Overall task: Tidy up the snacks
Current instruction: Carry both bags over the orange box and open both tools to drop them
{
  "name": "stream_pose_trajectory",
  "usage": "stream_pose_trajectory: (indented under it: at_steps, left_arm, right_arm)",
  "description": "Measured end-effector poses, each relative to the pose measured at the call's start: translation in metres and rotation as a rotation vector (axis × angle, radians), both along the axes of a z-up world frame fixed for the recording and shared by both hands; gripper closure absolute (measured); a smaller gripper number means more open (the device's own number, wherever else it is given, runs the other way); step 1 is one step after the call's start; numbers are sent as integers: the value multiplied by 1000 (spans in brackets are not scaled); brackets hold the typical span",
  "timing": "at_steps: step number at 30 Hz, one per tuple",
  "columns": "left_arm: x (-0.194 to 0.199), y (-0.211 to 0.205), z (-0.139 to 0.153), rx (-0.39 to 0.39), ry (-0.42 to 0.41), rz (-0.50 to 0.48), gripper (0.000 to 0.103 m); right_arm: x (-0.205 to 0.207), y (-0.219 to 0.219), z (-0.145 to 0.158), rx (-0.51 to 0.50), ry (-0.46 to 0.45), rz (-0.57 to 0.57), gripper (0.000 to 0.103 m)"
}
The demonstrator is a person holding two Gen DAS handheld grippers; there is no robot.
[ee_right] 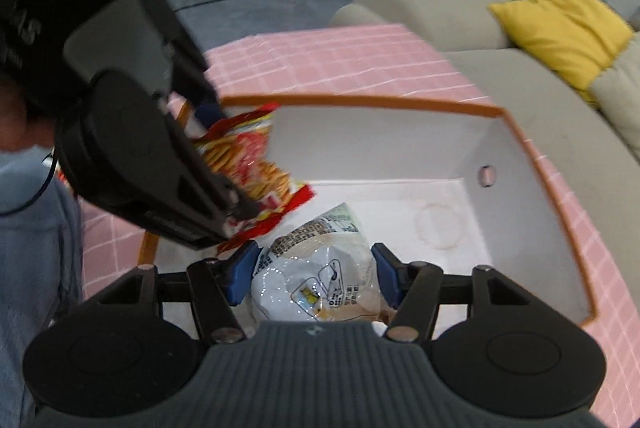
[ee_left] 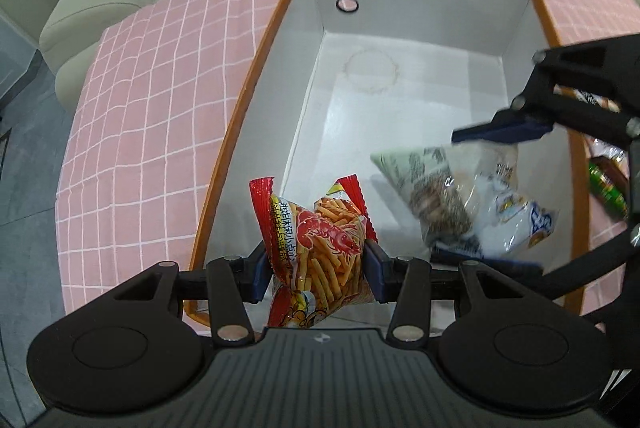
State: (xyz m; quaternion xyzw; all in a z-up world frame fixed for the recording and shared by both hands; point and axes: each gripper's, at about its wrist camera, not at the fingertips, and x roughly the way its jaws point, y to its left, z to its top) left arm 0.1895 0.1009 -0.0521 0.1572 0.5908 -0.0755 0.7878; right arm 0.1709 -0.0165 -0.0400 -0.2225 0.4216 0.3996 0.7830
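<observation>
A white box with an orange rim (ee_left: 256, 68) (ee_right: 360, 101) stands on a pink checked tablecloth. My left gripper (ee_left: 318, 270) is shut on a red bag of shrimp sticks (ee_left: 324, 244), held over the box's near end. My right gripper (ee_right: 314, 274) is shut on a clear and white snack bag (ee_right: 320, 276), also over the box. In the left wrist view the right gripper (ee_left: 472, 196) comes in from the right with its bag (ee_left: 460, 200). In the right wrist view the left gripper (ee_right: 224, 164) and its red bag (ee_right: 248, 156) hang at the left.
The box floor (ee_left: 400, 116) is bare, with a faint ring mark. More snack packets (ee_left: 606, 180) lie on the cloth right of the box. A beige sofa (ee_right: 460, 12) with a yellow cushion (ee_right: 568, 24) stands behind the table. A person's sleeve (ee_right: 28, 228) shows at the left.
</observation>
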Motion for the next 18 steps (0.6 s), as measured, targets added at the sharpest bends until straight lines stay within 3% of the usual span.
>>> stream_pose_trajectory:
  at_steps: [14, 18]
  left_arm:
    - [21, 3, -32, 69, 95, -14, 49]
    - [21, 3, -33, 67, 107, -14, 45]
  right_arm:
    - [21, 13, -38, -42, 170, -24, 43]
    - [29, 14, -40, -26, 216, -45, 42]
